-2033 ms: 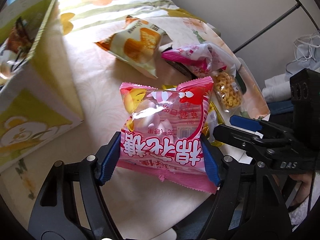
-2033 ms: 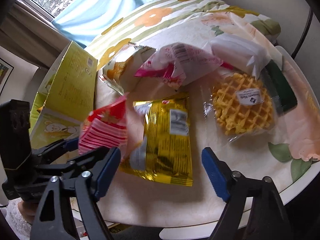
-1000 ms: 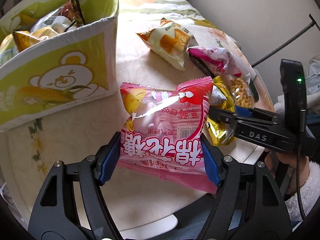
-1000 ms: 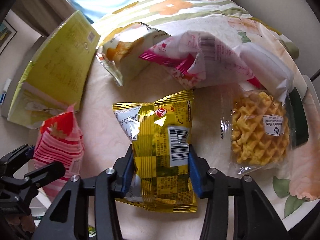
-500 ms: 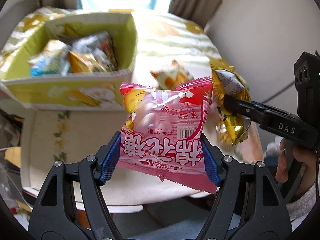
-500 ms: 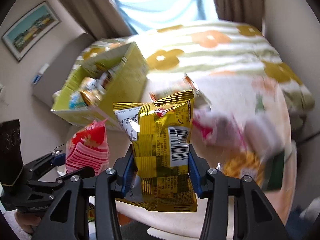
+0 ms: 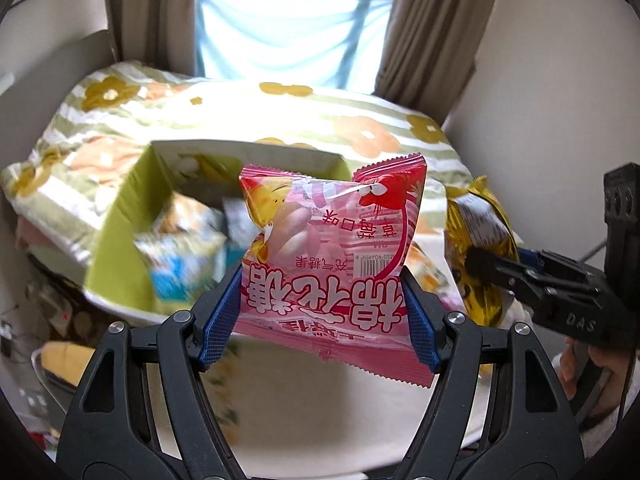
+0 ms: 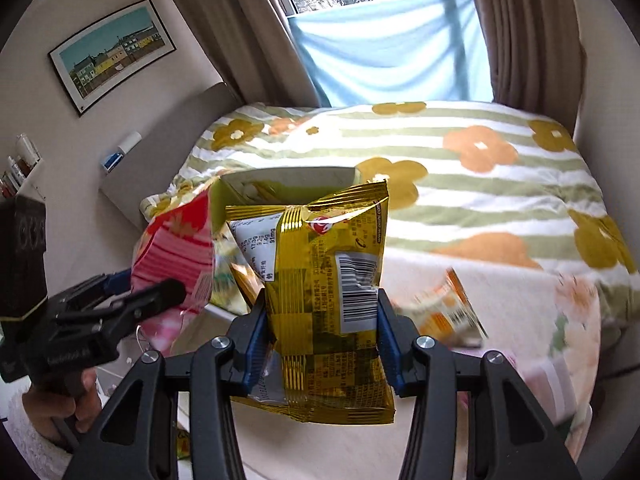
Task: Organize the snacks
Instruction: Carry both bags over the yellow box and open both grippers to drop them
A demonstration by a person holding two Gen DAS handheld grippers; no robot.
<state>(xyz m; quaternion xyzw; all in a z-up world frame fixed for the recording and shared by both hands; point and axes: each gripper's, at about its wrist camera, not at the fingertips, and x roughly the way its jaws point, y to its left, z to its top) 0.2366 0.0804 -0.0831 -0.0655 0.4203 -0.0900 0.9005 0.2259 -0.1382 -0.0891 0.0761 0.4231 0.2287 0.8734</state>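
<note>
While both packets hang above tabletop (image 7: 320, 408), left gripper (image 7: 320, 312) clamps pink bag (image 7: 332, 264), right gripper (image 8: 320, 336) clamps gold bag (image 8: 320, 300); next: carry over box (image 7: 120, 248), release.

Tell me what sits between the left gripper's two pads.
The pink snack bag, clamped at its sides by the left gripper, shown in the left wrist view. Behind it is the green box.

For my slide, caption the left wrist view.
Left tool holds a pink bag above the green box of snacks.
</note>
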